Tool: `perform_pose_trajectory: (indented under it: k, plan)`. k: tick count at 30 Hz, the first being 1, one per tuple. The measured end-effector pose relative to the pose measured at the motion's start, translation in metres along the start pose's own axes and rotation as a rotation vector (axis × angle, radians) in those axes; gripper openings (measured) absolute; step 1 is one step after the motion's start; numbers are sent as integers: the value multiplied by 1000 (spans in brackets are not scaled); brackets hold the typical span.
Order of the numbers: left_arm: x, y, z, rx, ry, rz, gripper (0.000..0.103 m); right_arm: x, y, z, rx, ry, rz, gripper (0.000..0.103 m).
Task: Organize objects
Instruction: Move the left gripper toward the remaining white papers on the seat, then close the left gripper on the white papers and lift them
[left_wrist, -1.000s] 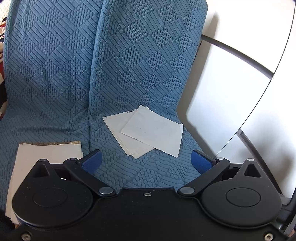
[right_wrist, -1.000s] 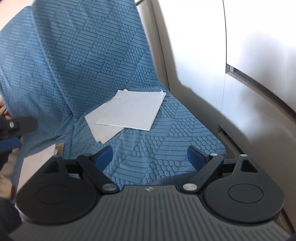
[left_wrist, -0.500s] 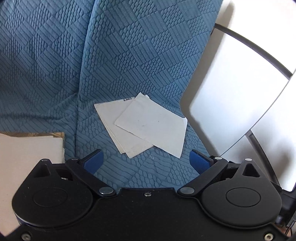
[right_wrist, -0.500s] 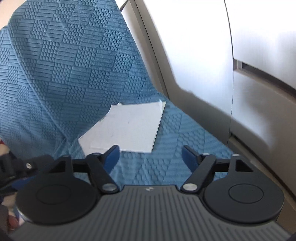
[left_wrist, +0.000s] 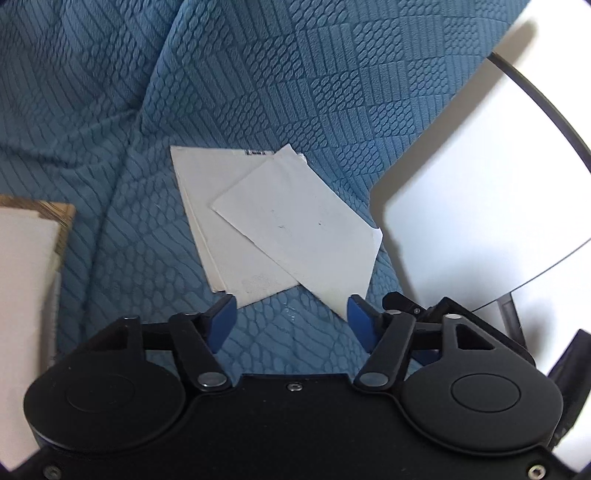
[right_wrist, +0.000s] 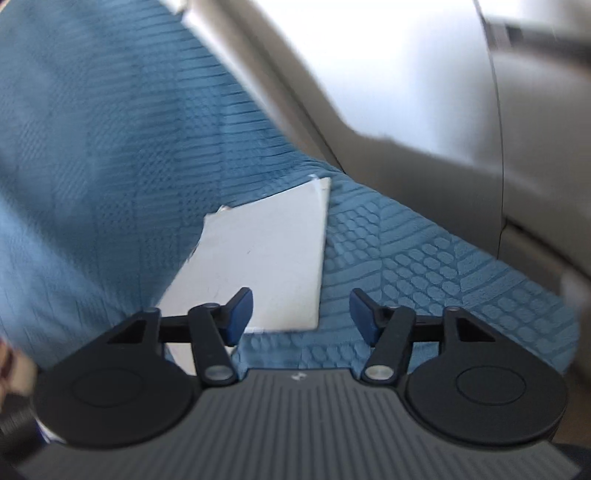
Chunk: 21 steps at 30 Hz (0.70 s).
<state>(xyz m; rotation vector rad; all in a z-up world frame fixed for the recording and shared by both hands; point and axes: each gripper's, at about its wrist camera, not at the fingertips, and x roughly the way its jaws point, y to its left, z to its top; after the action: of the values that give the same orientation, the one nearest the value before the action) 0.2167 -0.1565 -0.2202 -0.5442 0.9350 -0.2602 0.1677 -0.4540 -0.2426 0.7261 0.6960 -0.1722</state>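
Loose white paper sheets (left_wrist: 273, 225) lie fanned and overlapping on a blue quilted seat cover (left_wrist: 258, 74). My left gripper (left_wrist: 290, 319) hovers just in front of their near corners, its blue-padded jaws closing, with nothing pressed between them. In the blurred right wrist view the top sheet (right_wrist: 266, 258) lies just ahead, and my right gripper (right_wrist: 301, 312) hangs over its near edge, jaws closing, the left pad over the paper and the right pad over bare cover. Neither gripper holds anything.
A second stack of pale paper on a brown board (left_wrist: 26, 280) lies at the left edge of the seat. A white and grey panel (left_wrist: 480, 206) rises right of the sheets, and a grey moulded wall (right_wrist: 424, 122) borders the seat.
Both grippers have come down and forward toward the sheets, which now look larger and closer. Both pairs of jaws have narrowed. The right view has rolled and blurred.
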Motion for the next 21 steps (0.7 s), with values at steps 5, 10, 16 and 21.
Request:
perform_pose_trajectory:
  k: [5, 10, 16, 21]
  plan:
    - [27, -2, 2, -42, 40, -42, 43, 17, -19, 9, 117, 41, 52, 49]
    - [52, -2, 2, -95, 88, -104, 37, 29, -22, 9, 167, 102, 113, 49]
    - [77, 13, 3, -232, 156, -172, 40, 37, -28, 8, 273, 140, 187, 47]
    - [89, 29, 3, -351, 173, -218, 48, 41, -30, 6, 344, 159, 242, 50]
